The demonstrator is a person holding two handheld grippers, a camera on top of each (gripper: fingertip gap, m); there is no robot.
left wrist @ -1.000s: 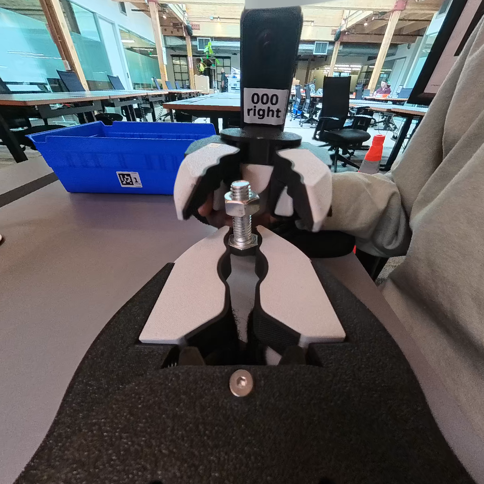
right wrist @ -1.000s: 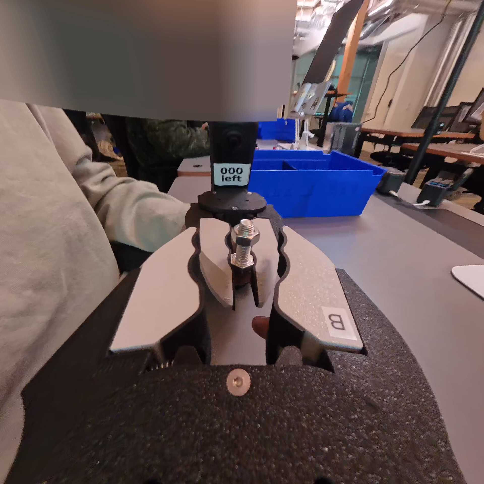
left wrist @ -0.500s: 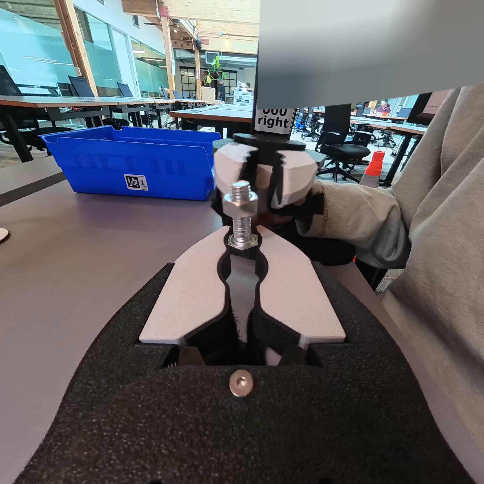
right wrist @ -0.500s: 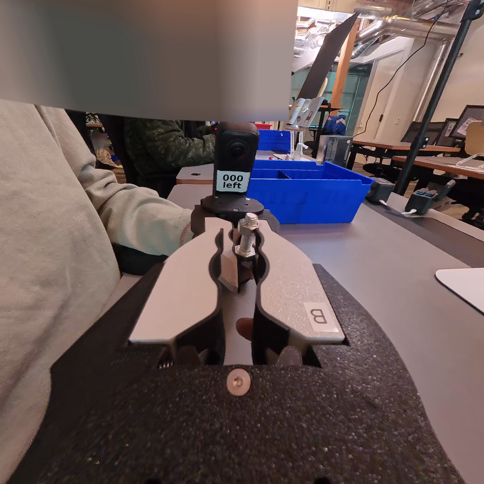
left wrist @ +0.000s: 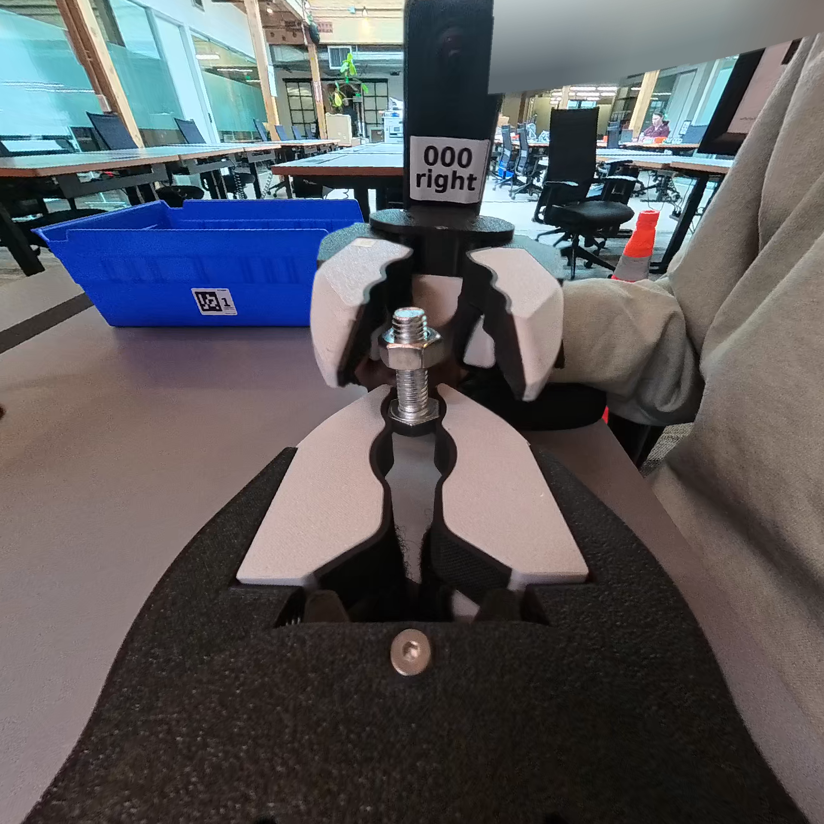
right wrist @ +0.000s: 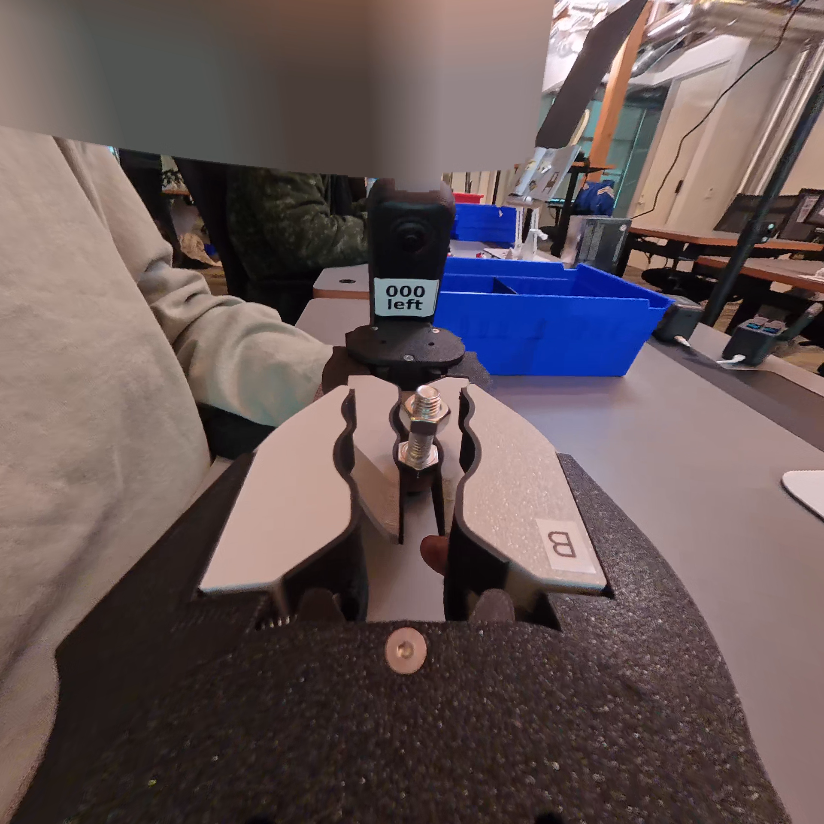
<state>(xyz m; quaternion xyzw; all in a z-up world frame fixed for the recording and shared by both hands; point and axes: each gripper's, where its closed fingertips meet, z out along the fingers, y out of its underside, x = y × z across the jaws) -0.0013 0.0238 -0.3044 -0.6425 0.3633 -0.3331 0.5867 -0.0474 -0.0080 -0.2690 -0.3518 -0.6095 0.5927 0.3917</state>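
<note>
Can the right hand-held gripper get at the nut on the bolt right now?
Probably yes: the right hand-held gripper is open astride the nut, nothing between. The left hand-held gripper clamps only the bolt head below.

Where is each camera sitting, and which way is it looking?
Left wrist view: sits on the left gripper, looking along its jaws at the silver threaded bolt, the right gripper and a grey sleeve.
Right wrist view: sits on the right gripper, facing back at the left gripper.
Shared: bolt, blue plastic bin, grey table.
</note>
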